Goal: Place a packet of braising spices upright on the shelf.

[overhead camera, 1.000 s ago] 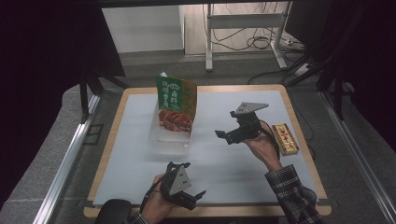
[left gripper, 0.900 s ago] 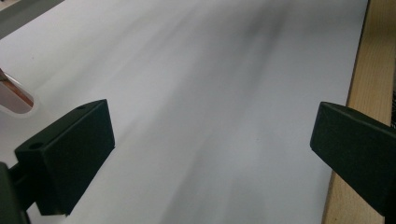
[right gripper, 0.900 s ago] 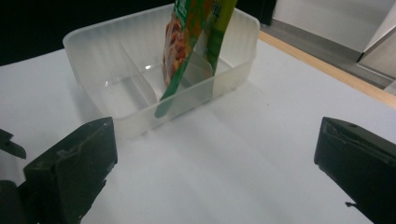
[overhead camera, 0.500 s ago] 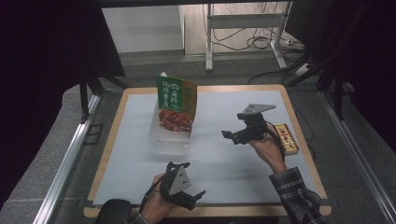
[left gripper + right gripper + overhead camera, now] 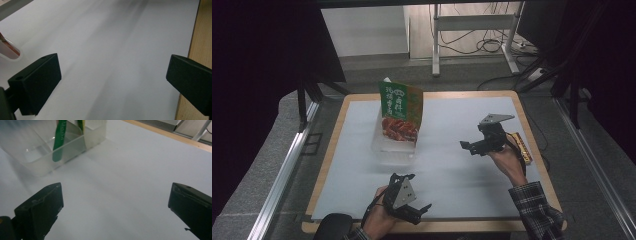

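- L gripper (image 5: 419,214) sits low at 6 o'clock on the white mat (image 5: 447,165), near the wooden table edge (image 5: 327,150), held in the person's left hand (image 5: 379,222).
- Its jaws stand wide apart w/ nothing between them; the left gripper view looks along them over bare mat (image 5: 112,50), w/ the wood strip (image 5: 200,30) at its 3 o'clock side.
- R gripper (image 5: 468,146) hangs at 3 o'clock of the mat, held in the right hand (image 5: 507,162), plaid sleeve (image 5: 534,207) behind it, grey three-cornered plate (image 5: 494,119) on top.
- R jaws also wide apart, empty, pointing toward 9 o'clock at the clear rectangular plastic tub (image 5: 394,147).
- That tub sits approx mid-mat, toward 11 o'clock of centre, well apart from both grippers.
- Green snack pouch w/ red food print (image 5: 401,112) stands upright in the tub, leaning slightly; the right gripper view shows its green edge (image 5: 59,140) inside the clear wall (image 5: 62,150).
- Small yellow-and-brown packet (image 5: 522,146) lies at the mat's 3 o'clock edge, just beside the right hand; touching or not, can't tell.
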